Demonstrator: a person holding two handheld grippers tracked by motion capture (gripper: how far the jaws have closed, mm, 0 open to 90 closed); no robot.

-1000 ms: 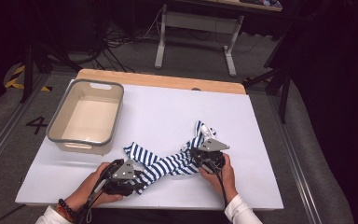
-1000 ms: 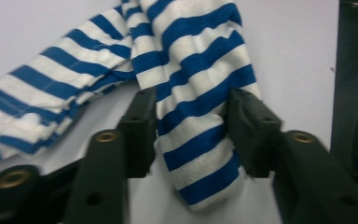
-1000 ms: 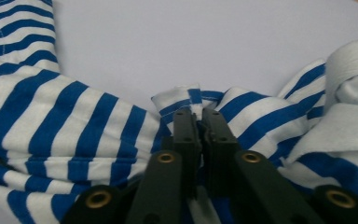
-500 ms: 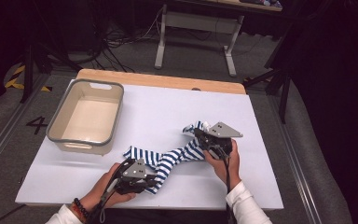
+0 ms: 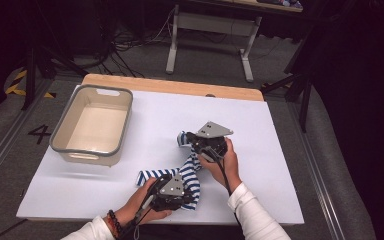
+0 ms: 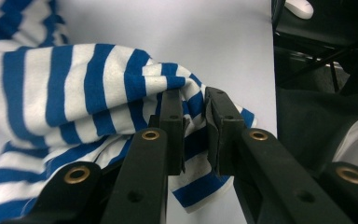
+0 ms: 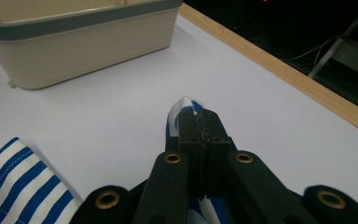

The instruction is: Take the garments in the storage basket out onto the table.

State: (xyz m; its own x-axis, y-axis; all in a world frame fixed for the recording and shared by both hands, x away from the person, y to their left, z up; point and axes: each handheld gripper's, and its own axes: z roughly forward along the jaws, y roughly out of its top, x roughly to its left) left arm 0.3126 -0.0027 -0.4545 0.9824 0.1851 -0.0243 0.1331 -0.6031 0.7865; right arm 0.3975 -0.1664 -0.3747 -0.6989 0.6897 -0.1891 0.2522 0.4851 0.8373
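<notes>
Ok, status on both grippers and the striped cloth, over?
Left gripper just closed on striped cloth. Right gripper shut on its other end, lifted off the table. Bin stands apart at left; nothing in the way.

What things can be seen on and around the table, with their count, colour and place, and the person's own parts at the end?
Striped cloth garment: one, blue and white, crumpled on the near middle of the table, pinched at both ends.
Rectangular plastic tub: one, cream with a grey rim, on the left of the table, nothing inside.
Table: one, white top with a wooden far edge.
Metal desk frame: one, grey, on the floor behind the table.
Left gripper: one, black, near edge, jaws just closed onto a fold of the garment.
Right gripper: one, black, shut on the garment's other end, lifted above the table.
Hands: two, with white sleeves.
</notes>
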